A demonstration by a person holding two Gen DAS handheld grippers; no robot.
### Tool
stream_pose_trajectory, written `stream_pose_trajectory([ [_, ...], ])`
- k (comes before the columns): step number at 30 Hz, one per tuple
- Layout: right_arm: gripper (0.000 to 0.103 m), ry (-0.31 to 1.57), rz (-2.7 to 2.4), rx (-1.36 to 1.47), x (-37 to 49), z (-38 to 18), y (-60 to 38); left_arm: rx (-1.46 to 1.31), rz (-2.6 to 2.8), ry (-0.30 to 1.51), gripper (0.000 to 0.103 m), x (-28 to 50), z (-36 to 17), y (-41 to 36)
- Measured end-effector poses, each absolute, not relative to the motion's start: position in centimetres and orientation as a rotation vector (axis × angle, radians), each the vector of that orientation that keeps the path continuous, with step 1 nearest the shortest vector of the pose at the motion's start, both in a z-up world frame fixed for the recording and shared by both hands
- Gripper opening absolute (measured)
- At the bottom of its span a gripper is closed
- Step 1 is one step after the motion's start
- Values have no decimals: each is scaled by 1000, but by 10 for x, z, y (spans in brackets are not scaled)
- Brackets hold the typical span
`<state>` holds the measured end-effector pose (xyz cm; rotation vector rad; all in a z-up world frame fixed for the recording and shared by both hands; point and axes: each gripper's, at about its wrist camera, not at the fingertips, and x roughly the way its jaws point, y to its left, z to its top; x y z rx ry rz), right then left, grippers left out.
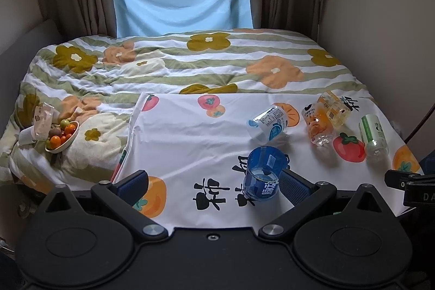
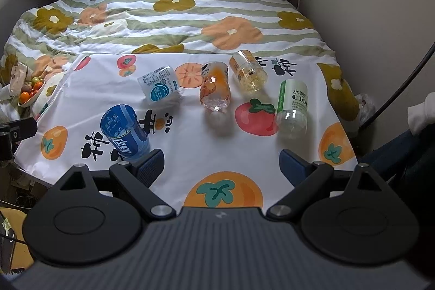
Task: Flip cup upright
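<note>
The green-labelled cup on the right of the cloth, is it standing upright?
No, the green-labelled cup lies on its side on the fruit-print cloth, its clear end toward the camera.

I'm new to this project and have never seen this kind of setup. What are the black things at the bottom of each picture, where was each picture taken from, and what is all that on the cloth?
The black shapes are two handheld grippers, one in each of a person's hands. Each carries a camera looking forward along its jaws, so one picture is the left gripper's view and the other the right gripper's. Both stand open and hold nothing. On a bed lies a fruit-print cloth with five cut-off bottle cups, all tipped over: a dark blue cup nearest the left gripper, beside its right finger, then a white and blue one, an orange one, a yellow one and a green-labelled one. A bowl of fruit sits on the quilt at the left.
</note>
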<state>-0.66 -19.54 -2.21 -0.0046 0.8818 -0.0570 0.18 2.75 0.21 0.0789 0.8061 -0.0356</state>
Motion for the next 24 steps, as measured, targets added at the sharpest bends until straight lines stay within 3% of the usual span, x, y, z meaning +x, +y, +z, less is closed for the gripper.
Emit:
stream_pose_trajectory([
  [24, 103, 884, -65, 2, -7, -23, -198, 90, -41, 800, 103, 1, 5, 27],
])
